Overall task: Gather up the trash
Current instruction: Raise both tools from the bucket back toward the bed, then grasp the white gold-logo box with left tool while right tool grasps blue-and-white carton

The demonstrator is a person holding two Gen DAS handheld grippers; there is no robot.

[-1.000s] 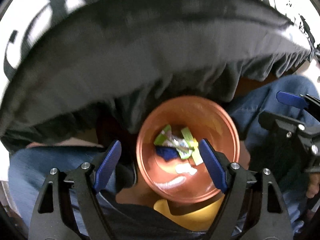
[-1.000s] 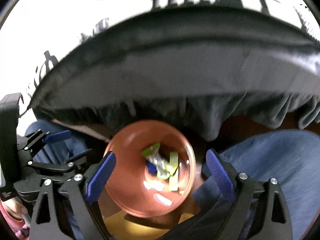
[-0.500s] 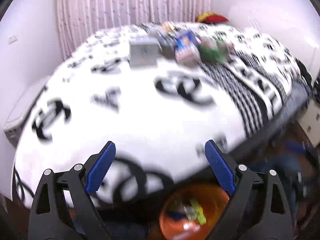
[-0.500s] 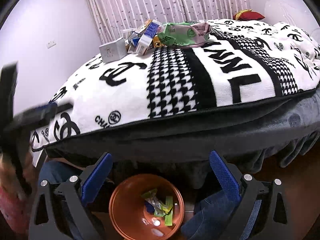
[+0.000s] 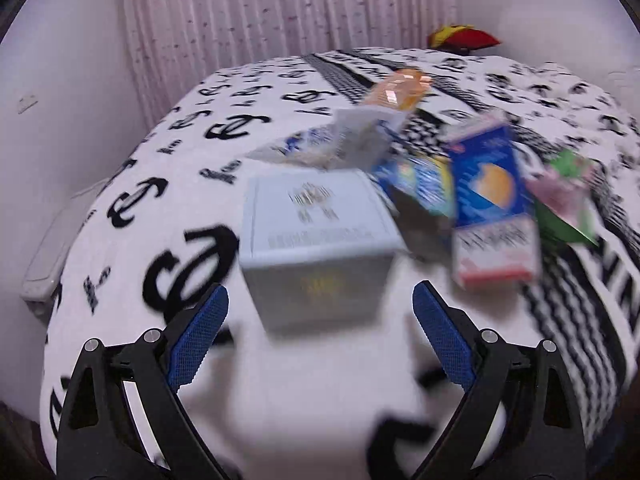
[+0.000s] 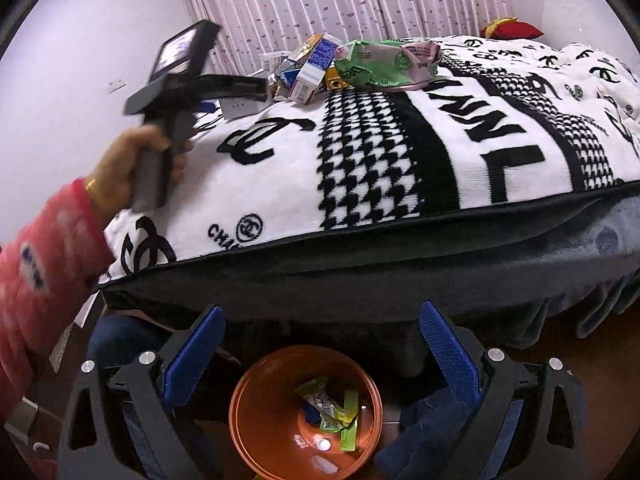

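A pile of trash lies on the black-and-white bed blanket [image 5: 132, 208]: a pale grey box [image 5: 316, 240], a blue and red carton [image 5: 492, 204], an orange packet [image 5: 398, 90], and a green and pink bag [image 6: 384, 62]. My left gripper [image 5: 320, 332] is open and empty, just short of the grey box; it also shows from behind in the right wrist view [image 6: 188, 80]. My right gripper [image 6: 320, 356] is open and empty, hanging above the orange bin [image 6: 272, 428], which holds several wrappers [image 6: 332, 412] and stands on the floor at the bed's edge.
A dark bed skirt [image 6: 440, 280] hangs below the blanket. A red cushion [image 5: 464, 38] lies at the bed's far end by the pink curtains [image 5: 288, 12]. My jeans-clad knees [image 6: 424, 432] flank the bin. A white wall is to the left.
Both grippers rose from over the bin. The left gripper swung up over the bed and closed in on the grey box. The right gripper tilted up and stayed above the bin.
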